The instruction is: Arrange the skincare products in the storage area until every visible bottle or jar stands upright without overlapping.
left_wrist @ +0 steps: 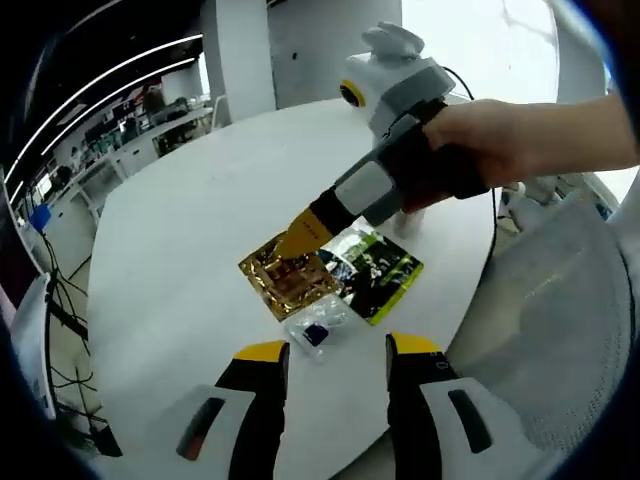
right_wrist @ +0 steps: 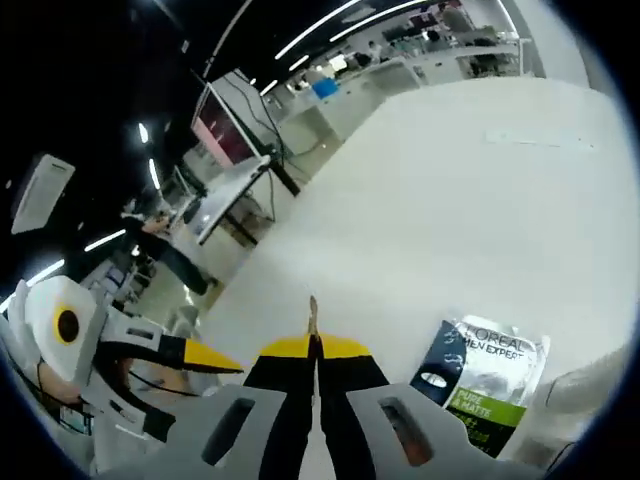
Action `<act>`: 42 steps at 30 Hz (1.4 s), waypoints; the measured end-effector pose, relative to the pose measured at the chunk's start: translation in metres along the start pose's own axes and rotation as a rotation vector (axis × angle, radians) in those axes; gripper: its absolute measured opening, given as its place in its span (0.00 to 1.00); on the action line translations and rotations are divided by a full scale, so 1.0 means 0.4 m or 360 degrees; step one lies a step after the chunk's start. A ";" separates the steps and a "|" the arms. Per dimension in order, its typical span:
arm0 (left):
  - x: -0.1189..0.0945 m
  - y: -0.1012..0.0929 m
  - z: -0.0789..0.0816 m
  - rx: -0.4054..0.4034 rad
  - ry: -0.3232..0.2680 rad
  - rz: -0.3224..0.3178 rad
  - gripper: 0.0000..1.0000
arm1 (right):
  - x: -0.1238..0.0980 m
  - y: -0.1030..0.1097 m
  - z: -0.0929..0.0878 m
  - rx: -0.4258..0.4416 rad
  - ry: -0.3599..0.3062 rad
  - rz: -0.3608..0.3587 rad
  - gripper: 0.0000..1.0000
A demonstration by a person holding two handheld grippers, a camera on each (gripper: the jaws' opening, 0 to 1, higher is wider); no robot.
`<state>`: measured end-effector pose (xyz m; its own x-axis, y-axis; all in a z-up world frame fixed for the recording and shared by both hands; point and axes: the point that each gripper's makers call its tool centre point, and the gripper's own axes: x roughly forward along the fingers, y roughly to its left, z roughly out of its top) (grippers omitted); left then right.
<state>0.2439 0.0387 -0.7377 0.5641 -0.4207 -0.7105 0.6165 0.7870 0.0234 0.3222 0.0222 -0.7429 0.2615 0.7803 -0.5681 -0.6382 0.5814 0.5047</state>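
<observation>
On the round white table (left_wrist: 190, 230) lie a gold foil sachet (left_wrist: 288, 278), a black and green L'Oreal sachet (left_wrist: 378, 265) (right_wrist: 482, 385) and a small clear packet (left_wrist: 318, 328) with something blue inside. My left gripper (left_wrist: 337, 350) hovers open just short of the clear packet, nothing between its jaws. A hand holds my right gripper (left_wrist: 300, 238) (right_wrist: 313, 345), whose jaws are shut on the far corner of the gold sachet. In the right gripper view a thin tan sliver sticks up edge-on between them. The left gripper (right_wrist: 195, 375) also shows at lower left there.
A white mesh chair (left_wrist: 570, 300) stands close to the table's right edge. A dark cable (left_wrist: 494, 205) runs off the table there. Office desks and monitors (right_wrist: 230, 130) stand beyond the table, with a person (right_wrist: 165, 245) in the aisle.
</observation>
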 end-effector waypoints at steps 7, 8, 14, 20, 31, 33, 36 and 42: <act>0.025 0.018 -0.025 -0.0035 0.0042 -0.0017 0.42 | 0.032 -0.045 -0.012 -0.0012 0.0084 -0.0061 0.01; 0.028 0.021 -0.029 -0.0041 0.0045 -0.0018 0.42 | 0.035 -0.049 -0.013 -0.0001 0.0092 -0.0064 0.01; 0.046 0.029 -0.044 -0.0075 0.0069 -0.0029 0.42 | 0.069 -0.087 -0.022 0.0030 0.0143 -0.0070 0.01; 0.072 0.041 -0.053 -0.0096 0.0084 -0.0050 0.41 | 0.091 -0.124 -0.033 -0.0007 0.0212 -0.0099 0.01; 0.135 0.095 -0.020 -0.0106 0.0016 -0.0084 0.37 | 0.116 -0.173 -0.057 -0.0345 0.0390 -0.0143 0.01; 0.149 0.103 -0.011 -0.0097 -0.0005 -0.0096 0.35 | 0.122 -0.174 -0.054 -0.0455 0.0416 -0.0127 0.01; 0.171 0.116 -0.007 -0.0056 0.0002 -0.0095 0.32 | 0.130 -0.181 -0.054 -0.0661 0.0487 -0.0115 0.01; 0.209 0.136 -0.002 0.0021 0.0010 -0.0116 0.26 | 0.132 -0.183 -0.061 -0.0903 0.0576 -0.0124 0.01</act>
<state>0.3242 0.0468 -0.7964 0.5143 -0.4739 -0.7148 0.6631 0.7483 -0.0190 0.3652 0.0151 -0.8258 0.1265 0.5570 -0.8208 -0.9343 0.3449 0.0901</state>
